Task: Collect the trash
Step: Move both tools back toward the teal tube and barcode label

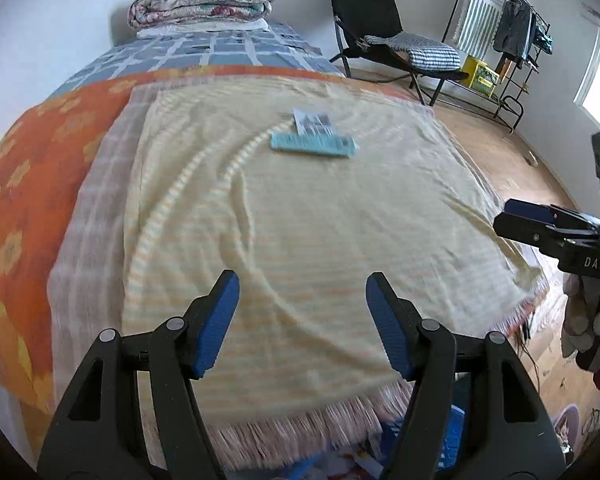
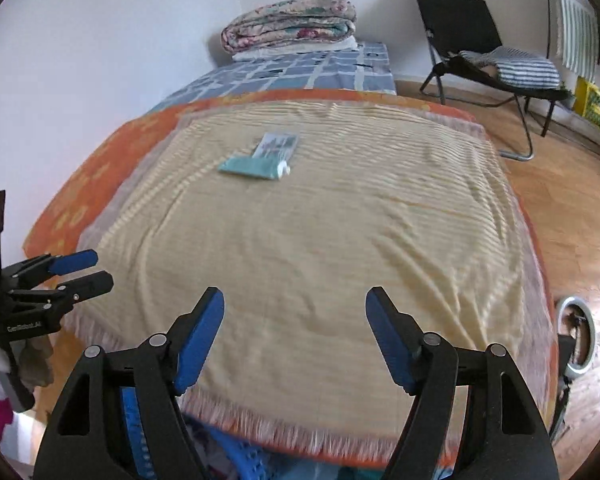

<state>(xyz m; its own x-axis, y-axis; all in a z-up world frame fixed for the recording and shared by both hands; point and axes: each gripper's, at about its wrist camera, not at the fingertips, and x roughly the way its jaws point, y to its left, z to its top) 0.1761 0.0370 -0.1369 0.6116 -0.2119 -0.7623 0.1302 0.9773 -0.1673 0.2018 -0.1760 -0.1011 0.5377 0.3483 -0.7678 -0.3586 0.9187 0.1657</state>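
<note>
Both grippers fill the bottom of their own views with jaws spread wide and nothing between the blue pads. At lower centre of the left wrist view the left gripper (image 1: 302,324) hangs above the near, fringed edge of a pale yellow striped blanket (image 1: 300,220) without touching it; the right gripper (image 2: 296,332) stands the same way over that blanket in its own view, clear of the cloth. Each gripper also shows in the other's view: the right one at the right edge, the left one at the lower left, both to the side of the bed and holding nothing. Under the fringe, at the bottom edge, something blue is partly visible, too blurred to name. Farther up, just above the middle of both frames, the trash lies on the blanket well apart from the jaws: a teal tube (image 1: 314,145) lying flat, and touching its far side a small printed card (image 1: 314,122). Beyond, an orange flowered cover (image 1: 24,184), a blue checked sheet and a folded quilt (image 1: 202,0) at the top, with a black folding chair (image 2: 472,44) at the upper right.
</note>
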